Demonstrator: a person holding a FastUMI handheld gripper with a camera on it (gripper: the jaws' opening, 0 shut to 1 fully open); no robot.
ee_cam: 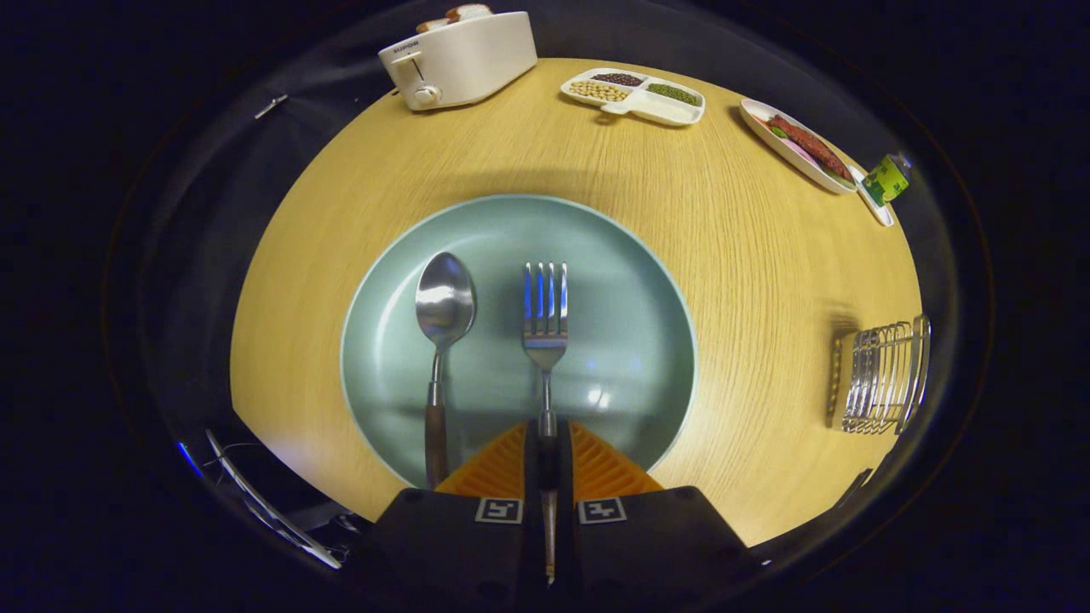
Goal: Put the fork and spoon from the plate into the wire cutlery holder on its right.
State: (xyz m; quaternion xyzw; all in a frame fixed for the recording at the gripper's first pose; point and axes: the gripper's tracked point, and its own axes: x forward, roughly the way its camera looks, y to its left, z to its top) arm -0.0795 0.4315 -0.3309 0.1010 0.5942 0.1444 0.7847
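A pale green plate [630,281] lies on the round wooden table just ahead of my fingers. On it a metal fork [545,315] points away from me, its handle running back between my two fingers. My gripper [546,434] is shut on the fork's handle, both fingers pressing its sides. A spoon [443,311] with a dark wooden handle lies parallel on the fork's left, still on the plate. The wire cutlery holder [881,375] stands on the table to the plate's right, apart from the plate.
Beyond the plate stand a white toaster [460,60] with bread in it, a divided white dish [634,95] of beans, and an oval dish [796,140] of food near a small green bottle [887,177]. Bare wood lies between plate and holder.
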